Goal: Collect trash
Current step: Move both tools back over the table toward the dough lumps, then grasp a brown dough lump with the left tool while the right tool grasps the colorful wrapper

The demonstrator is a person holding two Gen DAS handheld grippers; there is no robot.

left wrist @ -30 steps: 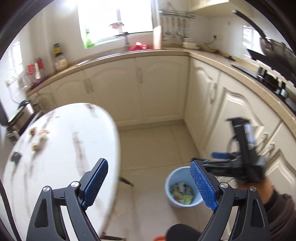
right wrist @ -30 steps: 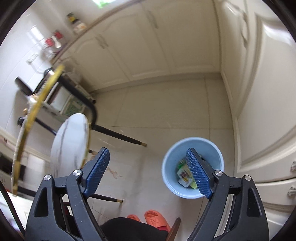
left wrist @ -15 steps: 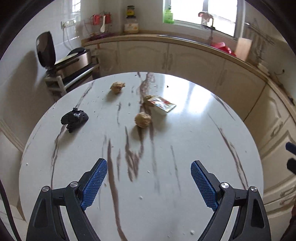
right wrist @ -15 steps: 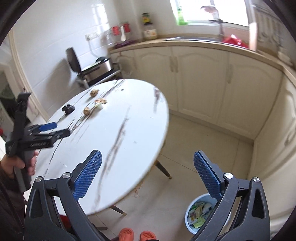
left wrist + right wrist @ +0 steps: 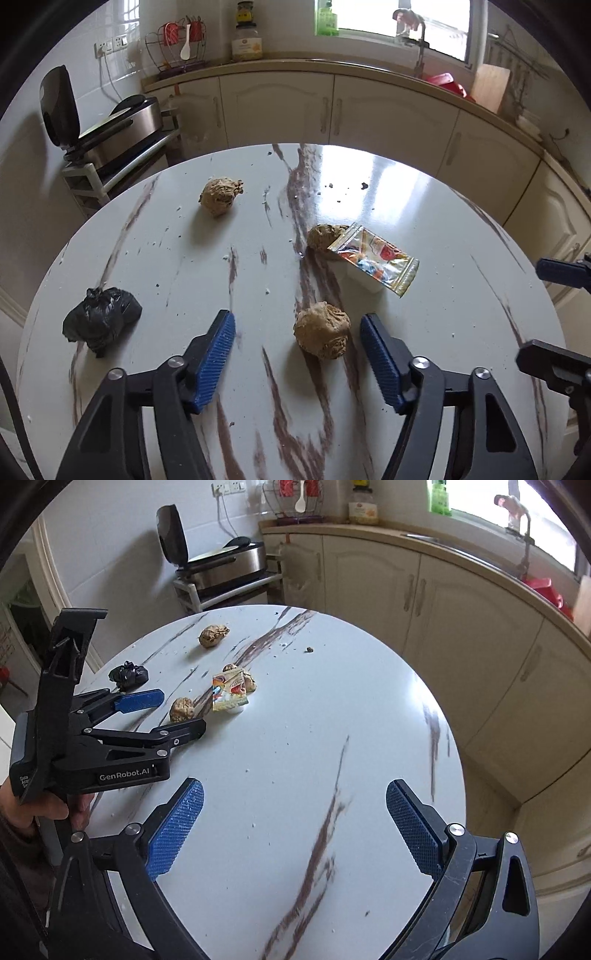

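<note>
1. Your left gripper is held low over the near part of the round marble desk, pointing toward the far cabinets, its jaws spread wide and holding nothing.
2. A brown crumpled paper ball lies on the desk between those jaws, closer to the right finger than the left; you cannot tell from either view whether that finger touches it.
3. Your right gripper hovers above the near right part of the desk, jaws wide and empty, with only bare marble between its blue pads.
4. From the right wrist view your left hand grips the left tool's handle at the desk's left edge, with the tool reaching in roughly level over the top.
5. Farther on, a shiny snack wrapper lies tilted, one corner resting against a second brown ball.
6. A third brown ball sits toward the far left of the desk, well apart from both grippers.
7. A knotted black bag rests near the left edge, just left of the left gripper's left finger.
</note>
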